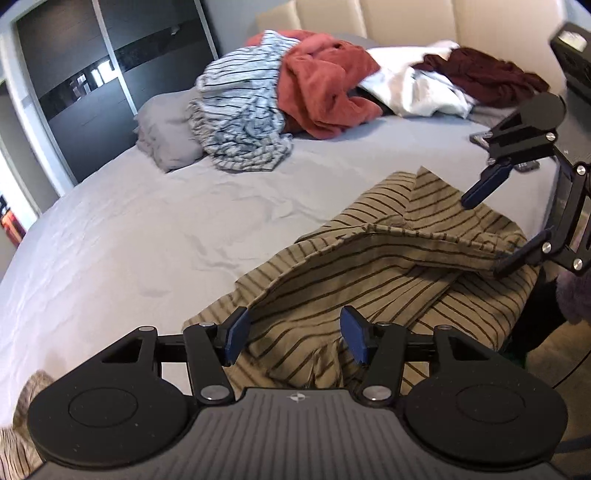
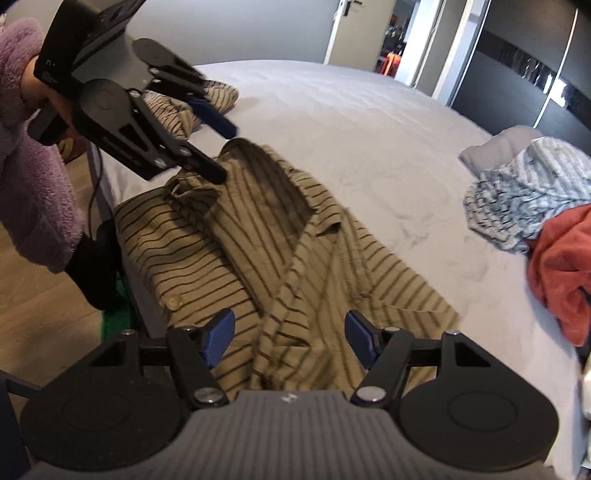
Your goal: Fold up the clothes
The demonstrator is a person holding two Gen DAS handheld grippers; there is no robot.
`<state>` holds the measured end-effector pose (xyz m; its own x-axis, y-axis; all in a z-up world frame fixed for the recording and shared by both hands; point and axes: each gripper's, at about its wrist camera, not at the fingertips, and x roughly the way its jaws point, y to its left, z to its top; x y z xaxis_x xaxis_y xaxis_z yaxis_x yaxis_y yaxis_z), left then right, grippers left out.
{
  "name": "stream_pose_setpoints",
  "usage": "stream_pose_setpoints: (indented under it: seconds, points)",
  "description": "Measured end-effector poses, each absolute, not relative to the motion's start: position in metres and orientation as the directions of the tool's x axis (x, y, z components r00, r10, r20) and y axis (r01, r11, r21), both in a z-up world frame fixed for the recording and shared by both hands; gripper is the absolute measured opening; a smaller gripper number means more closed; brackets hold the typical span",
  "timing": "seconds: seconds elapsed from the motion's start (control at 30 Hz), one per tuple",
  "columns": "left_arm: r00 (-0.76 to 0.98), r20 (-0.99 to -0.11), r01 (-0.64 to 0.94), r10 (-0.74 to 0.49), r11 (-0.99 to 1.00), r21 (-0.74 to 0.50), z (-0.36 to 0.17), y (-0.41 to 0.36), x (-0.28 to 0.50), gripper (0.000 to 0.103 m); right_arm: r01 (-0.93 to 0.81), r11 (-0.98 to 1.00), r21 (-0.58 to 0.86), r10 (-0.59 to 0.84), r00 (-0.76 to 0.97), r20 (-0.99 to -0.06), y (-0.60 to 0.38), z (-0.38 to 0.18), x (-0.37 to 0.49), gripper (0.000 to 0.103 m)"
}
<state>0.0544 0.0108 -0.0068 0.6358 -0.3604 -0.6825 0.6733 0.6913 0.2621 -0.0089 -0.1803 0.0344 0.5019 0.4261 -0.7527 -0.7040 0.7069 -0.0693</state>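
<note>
striped shirt (image 2: pixel 258 236) on bed (image 2: pixel 369 122) | under both open claws, l (image 1: pixel 295 338) & r (image 2: pixel 291 338)

Home bedroom — made bed (image 1: pixel 147 221), padded headboard (image 1: pixel 406 18), dark sliding wardrobe (image 1: pixel 74 92) — clothes pile (image 1: pixel 314 92).

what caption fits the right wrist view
Right gripper open above a tan striped shirt on the bed.

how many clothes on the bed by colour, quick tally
tan striped shirt: 1
white and blue striped garment: 1
coral garment: 1
white garment: 1
maroon garment: 1
total: 5 that can be told apart; the pile may hide more
</note>
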Motion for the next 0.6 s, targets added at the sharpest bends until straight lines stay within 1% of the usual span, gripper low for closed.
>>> stream_pose_setpoints:
  seconds: [0.07,0.13,0.2,0.3,0.33,0.4,0.43,0.47,0.5,0.53,0.6]
  points:
    - [0.644,-0.68,0.681,-0.351,0.667,0.302,-0.012,0.004,0.055,0.052,-0.712,0.701,-0.046,0.436,0.479,-0.761,-0.177,0.03,-0.006,0.069]
    - [0.649,-0.681,0.684,-0.339,0.652,0.328,-0.017,-0.002,0.058,0.052,-0.712,0.7,-0.055,0.421,0.474,-0.773,-0.174,0.026,-0.004,0.069]
    - [0.642,-0.685,0.688,-0.344,0.654,0.315,-0.021,-0.004,0.064,0.052,-0.699,0.713,-0.055,0.401,0.47,-0.786,-0.172,0.021,0.0,0.069]
    - [0.627,-0.688,0.695,-0.366,0.662,0.281,-0.023,-0.005,0.073,0.052,-0.682,0.731,0.0,0.421,0.451,-0.787,-0.174,0.017,0.008,0.069]
    - [0.629,-0.686,0.694,-0.367,0.663,0.281,-0.023,-0.006,0.074,0.049,-0.677,0.736,0.018,0.429,0.446,-0.786,-0.174,0.017,0.01,0.069]
    - [0.633,-0.684,0.689,-0.362,0.665,0.287,-0.022,-0.007,0.077,0.037,-0.672,0.739,0.039,0.442,0.441,-0.781,-0.174,0.018,0.011,0.064]
    - [0.637,-0.684,0.682,-0.355,0.672,0.287,-0.021,-0.006,0.078,0.026,-0.674,0.737,0.036,0.441,0.441,-0.782,-0.173,0.019,0.012,0.051]
    - [0.637,-0.686,0.677,-0.351,0.68,0.282,-0.019,-0.005,0.079,0.022,-0.677,0.736,0.033,0.44,0.441,-0.782,-0.173,0.019,0.012,0.029]
    - [0.633,-0.692,0.674,-0.347,0.686,0.272,-0.019,-0.002,0.081,0.02,-0.679,0.734,0.032,0.438,0.437,-0.786,-0.173,0.02,0.013,0.02]
    - [0.633,-0.697,0.67,-0.337,0.69,0.275,-0.019,-0.001,0.081,0.017,-0.681,0.732,0.032,0.437,0.432,-0.789,-0.173,0.02,0.013,0.018]
    - [0.646,-0.686,0.664,-0.334,0.69,0.289,-0.018,0.004,0.078,0.017,-0.7,0.712,0.045,0.459,0.416,-0.785,-0.176,0.022,0.011,0.009]
